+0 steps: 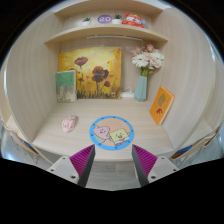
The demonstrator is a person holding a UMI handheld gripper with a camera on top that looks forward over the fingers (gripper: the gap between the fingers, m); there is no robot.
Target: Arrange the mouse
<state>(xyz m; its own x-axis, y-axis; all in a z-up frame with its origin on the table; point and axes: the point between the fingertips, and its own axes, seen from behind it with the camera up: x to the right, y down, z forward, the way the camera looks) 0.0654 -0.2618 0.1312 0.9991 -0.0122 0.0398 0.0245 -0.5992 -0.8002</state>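
Mouse (69, 124) beyond open claw (113, 160), on desk (60, 140).

Mouse (69, 124) left of mat (113, 132), vase (141, 88) behind

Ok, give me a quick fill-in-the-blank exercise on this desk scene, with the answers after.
1. The pink mouse lies on the desk beside the round ____ mat.
2. The vase holds ____.
3. The gripper has its fingers ____, holding nothing.
4. The large painting against the back wall shows ____.

Missing words: blue; flowers; open; flowers
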